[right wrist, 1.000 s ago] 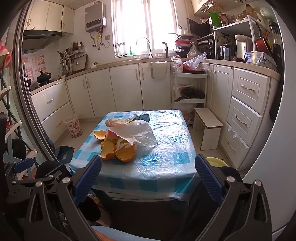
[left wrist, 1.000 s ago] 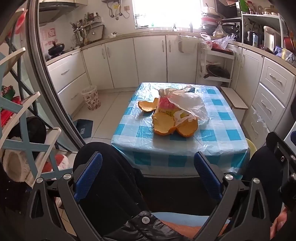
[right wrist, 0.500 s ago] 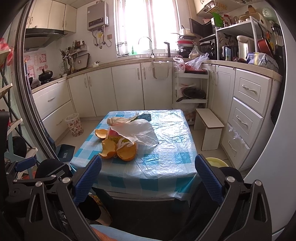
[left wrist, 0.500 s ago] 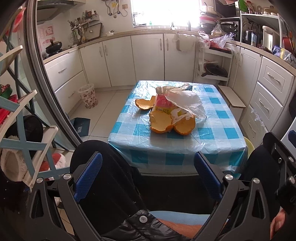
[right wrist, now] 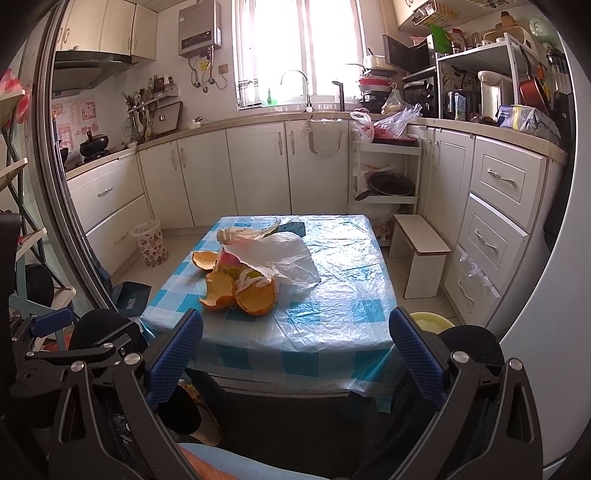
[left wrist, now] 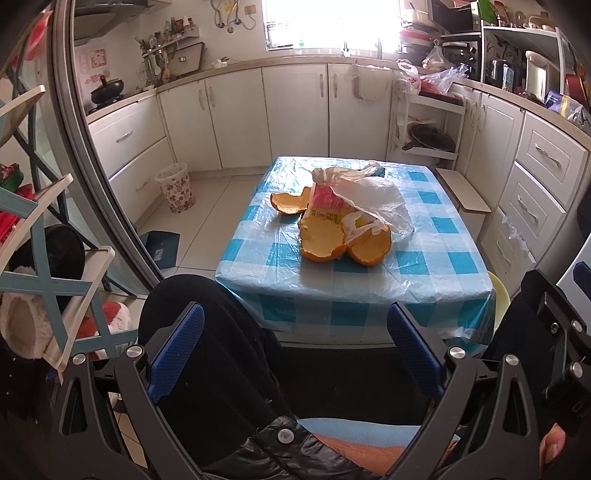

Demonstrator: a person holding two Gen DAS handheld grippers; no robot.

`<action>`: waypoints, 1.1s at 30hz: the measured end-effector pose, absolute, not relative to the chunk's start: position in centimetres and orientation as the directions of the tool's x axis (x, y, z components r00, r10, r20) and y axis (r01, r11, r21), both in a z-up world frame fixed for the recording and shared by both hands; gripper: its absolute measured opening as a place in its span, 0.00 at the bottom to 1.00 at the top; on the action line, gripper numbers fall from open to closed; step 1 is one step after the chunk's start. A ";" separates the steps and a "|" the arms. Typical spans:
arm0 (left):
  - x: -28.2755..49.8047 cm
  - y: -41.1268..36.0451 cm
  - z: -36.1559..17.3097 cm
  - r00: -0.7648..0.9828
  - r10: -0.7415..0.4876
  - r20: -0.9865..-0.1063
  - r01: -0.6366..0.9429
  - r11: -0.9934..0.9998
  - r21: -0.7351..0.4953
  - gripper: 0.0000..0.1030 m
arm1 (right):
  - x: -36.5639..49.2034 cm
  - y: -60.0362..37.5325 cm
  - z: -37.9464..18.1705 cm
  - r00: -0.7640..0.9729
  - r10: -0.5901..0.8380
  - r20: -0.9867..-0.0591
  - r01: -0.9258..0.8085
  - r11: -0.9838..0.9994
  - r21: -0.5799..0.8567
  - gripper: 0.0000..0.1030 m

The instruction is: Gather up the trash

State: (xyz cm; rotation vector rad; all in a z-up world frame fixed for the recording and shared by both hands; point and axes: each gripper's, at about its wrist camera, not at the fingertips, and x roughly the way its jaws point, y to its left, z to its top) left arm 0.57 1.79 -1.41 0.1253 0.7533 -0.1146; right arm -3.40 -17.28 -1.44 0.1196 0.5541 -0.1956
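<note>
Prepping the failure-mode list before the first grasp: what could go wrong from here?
1. The white plastic bag drapes over the carton and touches the front peels; pulling one may drag the others.
2. The clear sheet over the table is wrinkled; an open claw could snag it.
3. The bin stands on the floor, left of the table; curved peels may drop on the way.

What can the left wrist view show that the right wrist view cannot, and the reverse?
Only the left wrist view shows a fingertip at its lower right corner. Only the right wrist view shows the water heater on the wall and the tap at the window. Both show the table with the orange peels, the white plastic bag, and the patterned bin on the floor.
</note>
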 end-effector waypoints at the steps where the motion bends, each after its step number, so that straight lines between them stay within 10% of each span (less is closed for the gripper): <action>1: 0.5 1.7 -1.4 0.723 -0.059 -0.688 0.149 0.986 0.072 0.93 | -3.4 -17.3 -1.5 0.833 -0.152 -0.533 0.216 0.975 0.060 0.94; 33: 6.8 2.2 -4.6 0.667 -0.023 -0.745 0.106 0.992 0.064 0.93 | 1.6 -19.2 -4.8 0.800 -0.101 -0.591 0.178 0.981 0.074 0.94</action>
